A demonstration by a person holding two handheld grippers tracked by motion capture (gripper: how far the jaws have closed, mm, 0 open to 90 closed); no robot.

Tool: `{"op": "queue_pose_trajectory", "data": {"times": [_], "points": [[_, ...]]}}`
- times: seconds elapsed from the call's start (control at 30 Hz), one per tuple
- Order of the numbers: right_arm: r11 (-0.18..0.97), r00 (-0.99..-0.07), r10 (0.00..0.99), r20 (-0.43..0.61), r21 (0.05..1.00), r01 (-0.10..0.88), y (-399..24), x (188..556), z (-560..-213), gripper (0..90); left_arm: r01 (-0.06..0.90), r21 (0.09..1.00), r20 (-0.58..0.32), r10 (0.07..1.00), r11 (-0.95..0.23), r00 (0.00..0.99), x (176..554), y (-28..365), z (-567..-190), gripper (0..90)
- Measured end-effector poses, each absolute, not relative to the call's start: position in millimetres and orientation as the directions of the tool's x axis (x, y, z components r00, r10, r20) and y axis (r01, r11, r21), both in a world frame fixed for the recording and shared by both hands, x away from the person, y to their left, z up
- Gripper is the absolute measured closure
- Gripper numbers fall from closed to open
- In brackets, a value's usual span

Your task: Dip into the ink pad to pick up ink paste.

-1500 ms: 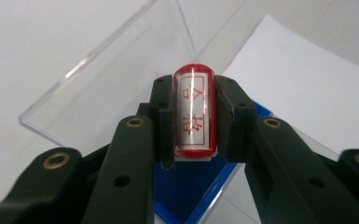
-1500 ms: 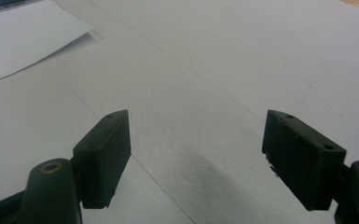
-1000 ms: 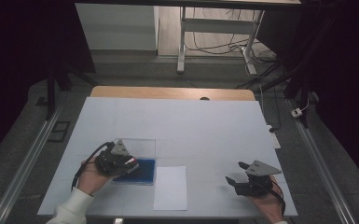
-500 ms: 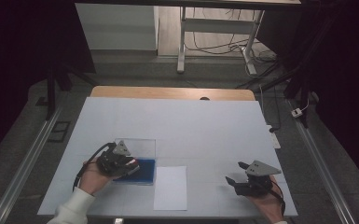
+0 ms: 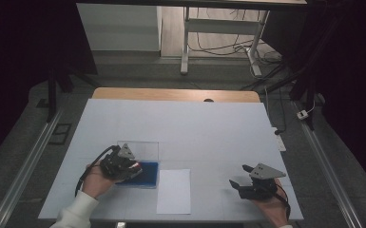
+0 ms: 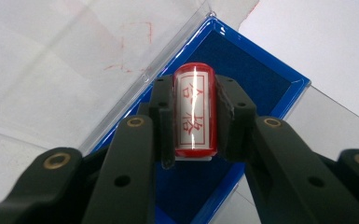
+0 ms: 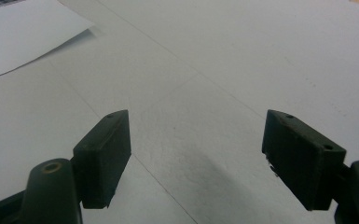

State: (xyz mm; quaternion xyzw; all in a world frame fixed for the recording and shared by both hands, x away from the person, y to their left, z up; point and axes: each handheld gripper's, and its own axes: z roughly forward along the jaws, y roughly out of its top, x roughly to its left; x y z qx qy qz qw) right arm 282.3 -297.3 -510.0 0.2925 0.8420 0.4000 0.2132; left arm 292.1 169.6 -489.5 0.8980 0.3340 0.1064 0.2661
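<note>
Dim, dark surroundings; the lit white table (image 5: 180, 128) is soft. Glare streaks the red stamp (image 6: 193, 112) between the left gripper's (image 6: 193, 116) jaws.

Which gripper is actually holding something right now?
The left gripper: its jaws clamp a red stamp above the blue ink pad. The right gripper stands open over bare table.

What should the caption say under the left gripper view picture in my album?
Left gripper clamps a red stamp above the blue ink pad.

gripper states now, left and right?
Left gripper: shut on the red stamp, over the blue ink pad.
Right gripper: open, holding nothing, above the table.
</note>
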Motion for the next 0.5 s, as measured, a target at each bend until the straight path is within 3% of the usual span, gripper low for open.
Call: {"op": "queue_pose_trajectory", "data": {"times": [0.5], "points": [[0.509,-0.737,0.663,-0.13,0.8,0.317,-295.5,280.8,-508.5,23.3,0.524,0.549,0.067,0.659,-0.651,0.749,285.7,164.3,-492.4,71.2]]}}
